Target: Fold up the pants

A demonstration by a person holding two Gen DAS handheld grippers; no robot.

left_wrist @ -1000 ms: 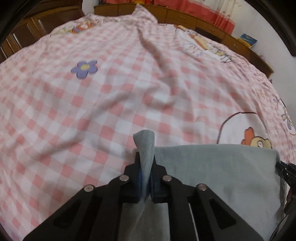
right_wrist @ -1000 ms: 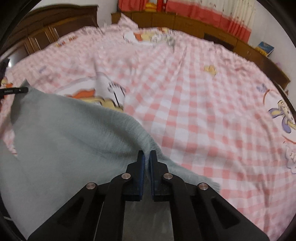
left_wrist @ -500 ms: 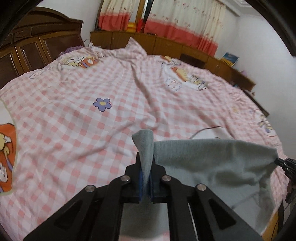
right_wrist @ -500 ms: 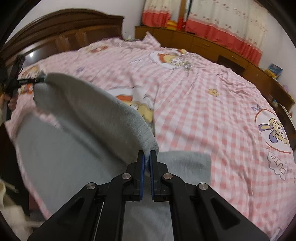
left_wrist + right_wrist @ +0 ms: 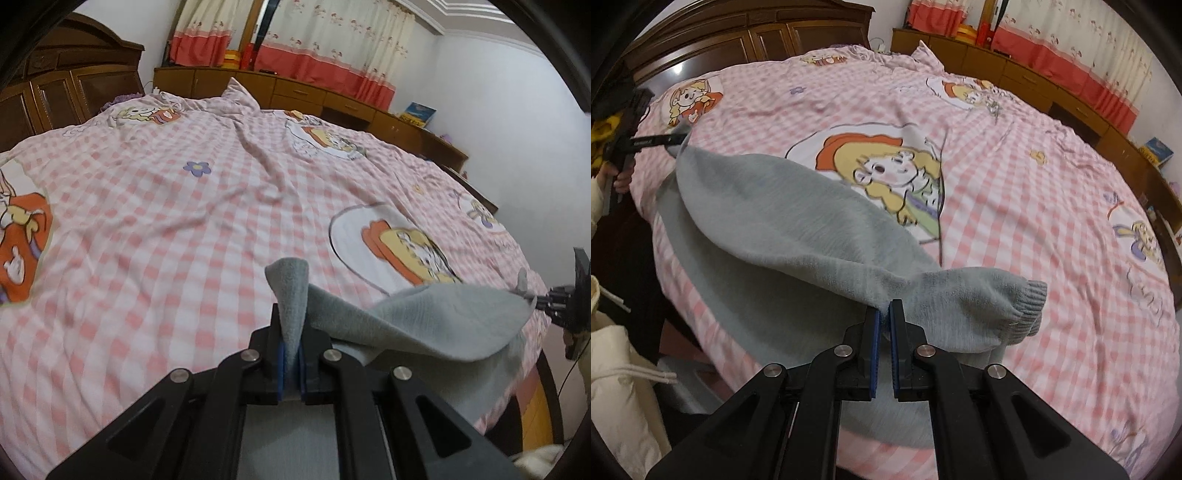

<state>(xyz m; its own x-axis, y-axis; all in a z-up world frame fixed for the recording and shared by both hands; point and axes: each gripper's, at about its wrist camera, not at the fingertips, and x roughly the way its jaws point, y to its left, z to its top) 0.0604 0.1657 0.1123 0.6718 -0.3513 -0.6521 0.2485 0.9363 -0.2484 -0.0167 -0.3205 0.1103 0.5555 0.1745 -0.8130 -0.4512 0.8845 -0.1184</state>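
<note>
Pink checked bedspread point(image 5: 155, 229), dark wardrobe point(image 5: 768, 37), red-hemmed curtains point(image 5: 325, 40)

Soft even indoor light, slight motion blur, strong fisheye bending with dark corners.

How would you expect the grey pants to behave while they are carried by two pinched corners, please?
Probably floppy: the grey pants sag between the left tongs and the right tongs. The fleecy fabric looks grippy, so slipping seems unlikely. The ribbed cuff droops freely and will likely swing.
</note>
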